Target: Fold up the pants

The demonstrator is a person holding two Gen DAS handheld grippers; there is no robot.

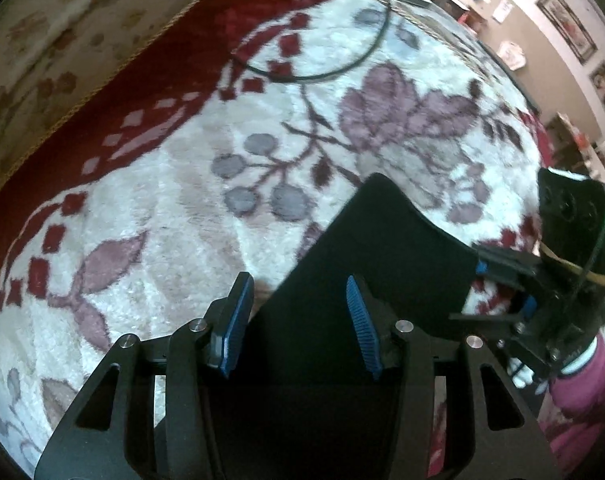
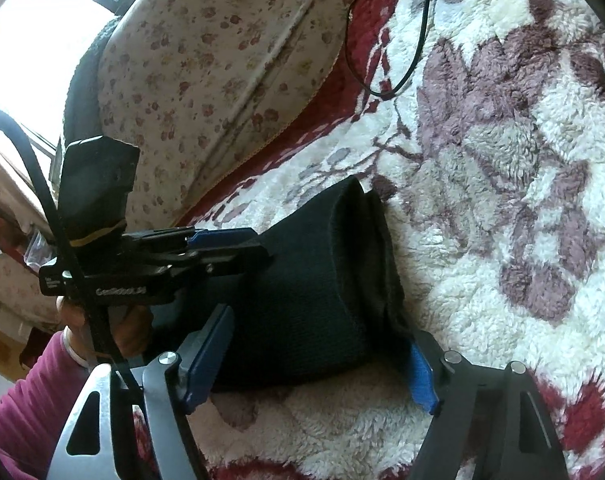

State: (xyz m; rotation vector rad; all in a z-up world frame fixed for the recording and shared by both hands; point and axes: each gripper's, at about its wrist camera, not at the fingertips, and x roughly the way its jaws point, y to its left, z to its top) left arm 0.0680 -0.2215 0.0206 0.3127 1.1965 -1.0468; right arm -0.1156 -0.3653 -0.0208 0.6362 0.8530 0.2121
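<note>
1. Left wrist view: left tool [image 1: 298, 320] parted, blue pads [image 1: 236, 320] clear of the cloth on both sides. Black pants [image 1: 382, 248], folded, lying on the fleecy flowered blanket [image 1: 182, 168] and running up between the pads. Right tool [image 1: 502, 286] at the far right, reaching the edge of the pants; grip not clear from here. Black cable [image 1: 342, 72] looped farther up the blanket.
2. Right wrist view: right tool [image 2: 318, 364] spread wide around the near end of the pants [image 2: 302, 304], pads not pressing. Left tool [image 2: 226, 248] entering from the left at the upper edge of the pants. Flowered cushion [image 2: 206, 80] behind the blanket [image 2: 502, 200]. No containers anywhere.
</note>
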